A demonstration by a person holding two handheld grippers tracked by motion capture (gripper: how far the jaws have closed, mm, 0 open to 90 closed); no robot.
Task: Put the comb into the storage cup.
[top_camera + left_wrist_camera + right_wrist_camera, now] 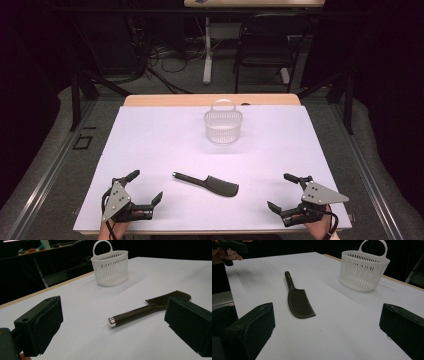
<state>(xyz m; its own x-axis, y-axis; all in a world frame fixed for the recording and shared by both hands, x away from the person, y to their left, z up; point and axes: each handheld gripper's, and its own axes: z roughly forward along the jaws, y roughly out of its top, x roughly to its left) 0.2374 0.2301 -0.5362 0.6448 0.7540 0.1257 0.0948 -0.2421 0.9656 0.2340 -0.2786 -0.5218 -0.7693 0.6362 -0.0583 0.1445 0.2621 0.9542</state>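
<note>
Dark comb lies flat on the white table, lower centre of the high view, handle toward the left. Left tongs sit at lower left, released, nothing between the jaws. Right tongs sit at lower right, likewise released. White slotted basket stands upright at centre, well apart from the comb.

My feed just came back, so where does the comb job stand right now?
Nothing looks done yet: the dark comb lies flat on the white table, apart from the white basket, which looks empty. Nothing is in hand: the left gripper and right gripper sit open at the near edge, either side of the comb. Probably left: grasp the comb and move it, likely into the basket.
</note>
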